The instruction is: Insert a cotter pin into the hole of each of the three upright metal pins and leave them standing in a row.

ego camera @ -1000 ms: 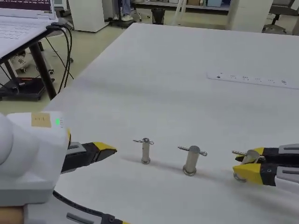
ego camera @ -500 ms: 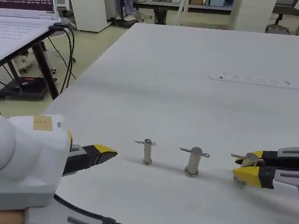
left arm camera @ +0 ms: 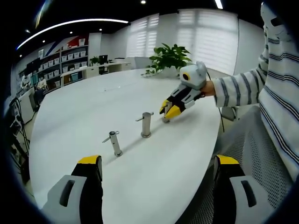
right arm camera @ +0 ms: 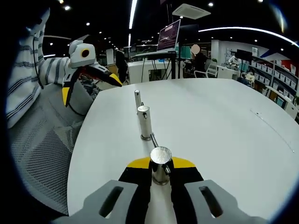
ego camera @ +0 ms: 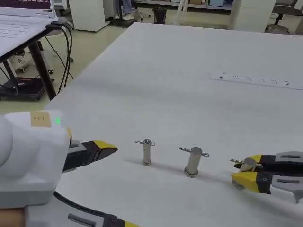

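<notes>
The white table (ego camera: 189,71) carries the whole job, with a power strip (ego camera: 255,80) lying well apart from the work near its far edge.

The left gripper (left arm camera: 158,162) hovers off the left end of the row, its jaws spread wide with nothing between them. The right gripper (ego camera: 245,172) is at the other end, its jaws closed tight on the shaft of the third metal pin (right arm camera: 160,158), just under the head.

The end metal pin (ego camera: 147,152) and the middle metal pin (ego camera: 192,163) stand upright on the table, each with a cotter pin (ego camera: 141,142) through its top; the middle one's cotter pin (ego camera: 187,150) sticks out to the left. The held pin carries its own cotter pin (ego camera: 236,162) too.

So this looks like the last step: standing the third pin at the end of the row. The next move calls for seating it flat and upright, then letting go evenly so it does not tip.

The right gripper view looks straight down the row and shows all three roughly in line. Whether the base already touches the table I cannot tell. The left gripper view shows the spacing side-on.
</notes>
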